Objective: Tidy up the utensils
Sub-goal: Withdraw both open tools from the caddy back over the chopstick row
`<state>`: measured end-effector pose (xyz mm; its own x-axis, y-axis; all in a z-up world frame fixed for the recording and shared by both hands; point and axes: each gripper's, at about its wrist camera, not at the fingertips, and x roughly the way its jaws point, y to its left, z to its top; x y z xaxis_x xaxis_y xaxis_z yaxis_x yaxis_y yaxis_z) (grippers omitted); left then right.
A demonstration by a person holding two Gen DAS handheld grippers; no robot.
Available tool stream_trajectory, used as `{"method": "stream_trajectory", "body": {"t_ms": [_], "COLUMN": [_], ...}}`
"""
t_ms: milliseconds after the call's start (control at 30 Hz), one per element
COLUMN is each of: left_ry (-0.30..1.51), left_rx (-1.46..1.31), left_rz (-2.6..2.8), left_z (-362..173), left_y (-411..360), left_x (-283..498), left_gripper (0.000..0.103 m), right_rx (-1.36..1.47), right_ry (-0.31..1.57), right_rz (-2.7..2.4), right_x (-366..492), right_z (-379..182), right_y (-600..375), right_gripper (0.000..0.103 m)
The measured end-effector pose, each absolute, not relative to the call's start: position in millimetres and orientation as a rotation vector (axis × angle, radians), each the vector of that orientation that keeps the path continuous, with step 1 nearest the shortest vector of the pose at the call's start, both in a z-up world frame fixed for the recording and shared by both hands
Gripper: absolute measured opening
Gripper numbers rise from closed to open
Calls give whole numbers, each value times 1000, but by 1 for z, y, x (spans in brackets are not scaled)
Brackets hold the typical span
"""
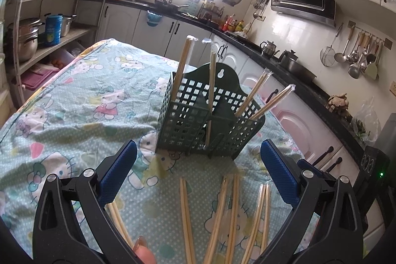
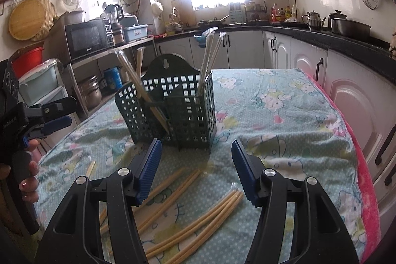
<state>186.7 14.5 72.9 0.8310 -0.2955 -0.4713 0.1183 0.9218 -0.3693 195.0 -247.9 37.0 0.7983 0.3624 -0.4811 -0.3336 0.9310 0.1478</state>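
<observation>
Loose chopsticks [image 1: 232,217] ran off the lower frame edge, ends unseen. Lower lengths of the standing chopsticks [image 2: 148,93] were screened by the caddy [image 2: 188,115] mesh. One pair [image 1: 118,222] passed behind the left gripper's fingers [image 1: 116,175].

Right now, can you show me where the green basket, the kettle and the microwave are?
green basket [image 2: 188,113]: right wrist view, front mesh wall.
kettle [image 2: 313,19]: right wrist view, its metal body.
microwave [image 2: 85,38]: right wrist view, its door glass.
</observation>
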Motion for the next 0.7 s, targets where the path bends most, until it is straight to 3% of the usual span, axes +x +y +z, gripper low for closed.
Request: {"method": "stream_trajectory", "body": {"t_ms": [700], "left_ry": [610], "left_rx": [-341], "left_rz": [-179], "left_z": [49], "left_y": [26], "left_x": [166], "left_gripper": [91], "right_rx": [45], "right_ry": [619], "right_rz": [364], "right_x": [180], "right_z": [11], "right_y": [-253], "right_gripper": [57]}}
